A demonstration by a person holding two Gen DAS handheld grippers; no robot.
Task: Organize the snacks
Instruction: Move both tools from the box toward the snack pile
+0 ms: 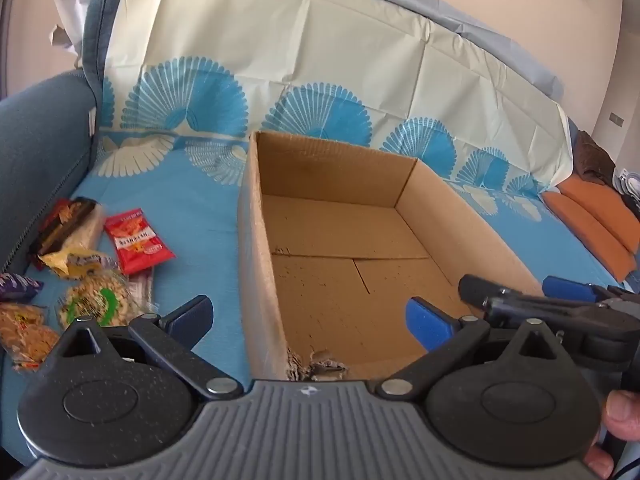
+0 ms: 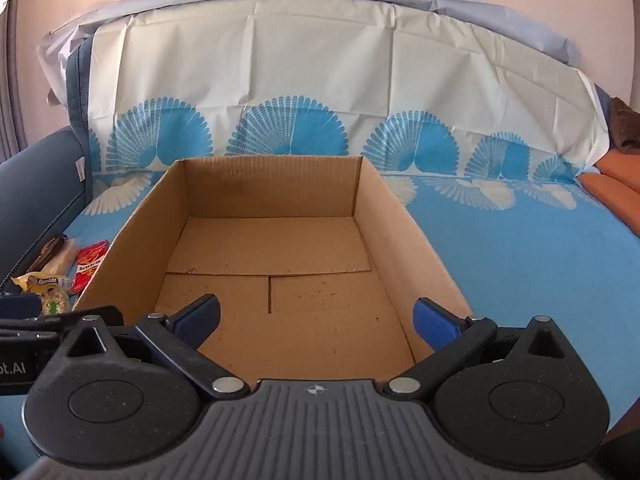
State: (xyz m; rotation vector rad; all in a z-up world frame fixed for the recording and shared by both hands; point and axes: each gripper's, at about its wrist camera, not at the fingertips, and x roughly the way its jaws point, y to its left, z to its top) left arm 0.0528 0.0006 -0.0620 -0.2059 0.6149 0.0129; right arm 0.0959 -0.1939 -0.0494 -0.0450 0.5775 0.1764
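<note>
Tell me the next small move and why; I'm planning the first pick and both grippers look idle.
Probably swing the left gripper left toward the red snack packet. Both grippers are open and hold nothing, the cardboard box is empty, and the snacks lie in a pile on the blue cloth left of the box, nearest that gripper.

Left gripper [image 1: 310, 318]: grey ribbed plate at 6 o'clock with a small round crosshair mark at its top edge; two black speckled discs with raised round centres at 7 and 5 o'clock, each tapering to a triangular cut-out; black link arms pinned with silver rivets; fingers [image 1: 430, 322] faced with blue pads. Right gripper [image 2: 316, 320]: same build, same crosshair mark. In the right wrist view, a black block at 9 o'clock carries white lettering ending "t.AI". In the left wrist view, bare skin of the hand [image 1: 614, 426] with a fingernail shows at 4 o'clock.
</note>
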